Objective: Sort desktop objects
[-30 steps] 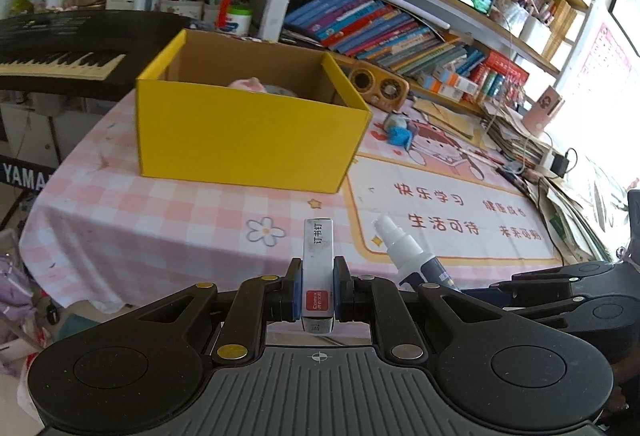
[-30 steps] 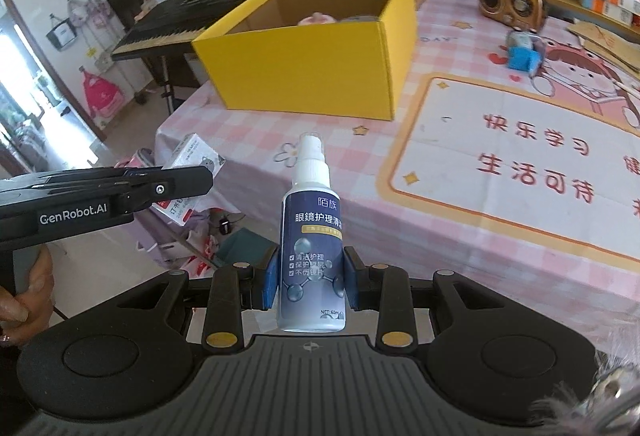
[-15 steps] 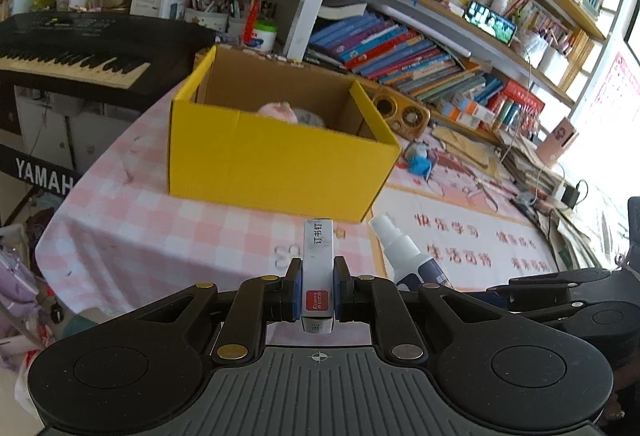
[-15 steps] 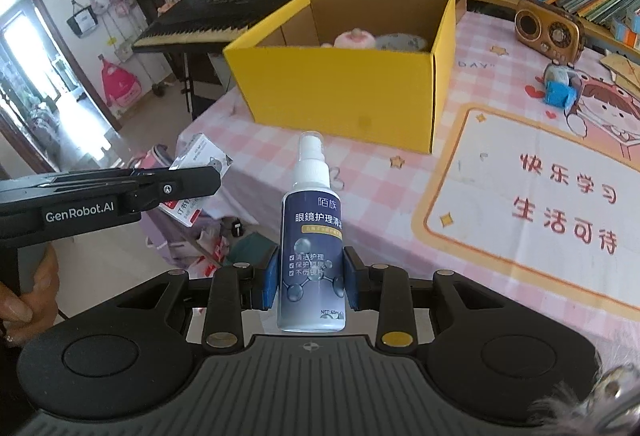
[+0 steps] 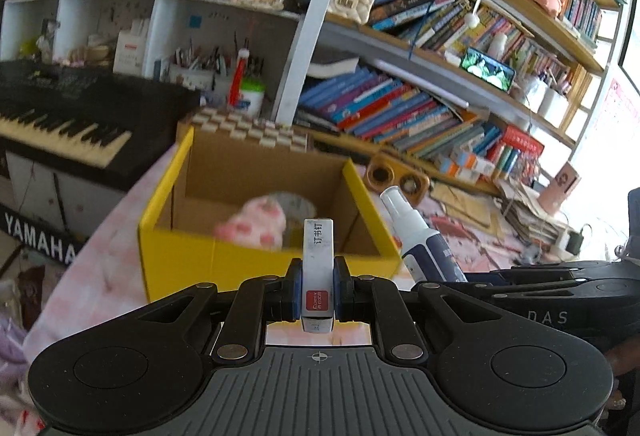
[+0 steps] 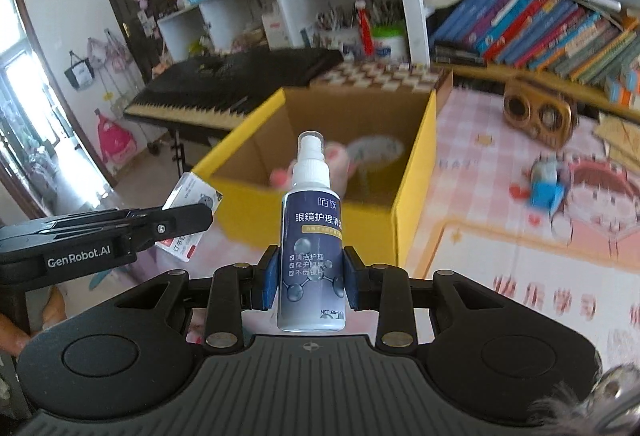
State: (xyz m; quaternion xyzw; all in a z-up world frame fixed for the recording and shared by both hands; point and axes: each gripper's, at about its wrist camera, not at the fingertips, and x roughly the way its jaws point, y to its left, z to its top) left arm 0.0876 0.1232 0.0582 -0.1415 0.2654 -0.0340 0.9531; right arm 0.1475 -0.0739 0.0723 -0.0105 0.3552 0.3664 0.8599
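Clamped in my left gripper (image 5: 318, 290) is a small staple box (image 5: 317, 268), held upright above the near wall of the open yellow box (image 5: 224, 260) on the bench (image 6: 500, 140). Beside it, my right gripper (image 6: 311, 284) pinches a spray bottle (image 6: 312, 256) by its dark blue body, nozzle up, in front of that same box. Inside the yellow box lie a pink plush toy (image 5: 256, 222) and a pale round thing, both blurred.

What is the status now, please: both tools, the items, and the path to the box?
Left tool shut on staple box. Right tool shut on spray bottle. Both short of yellow box, open top. Nothing in the way.
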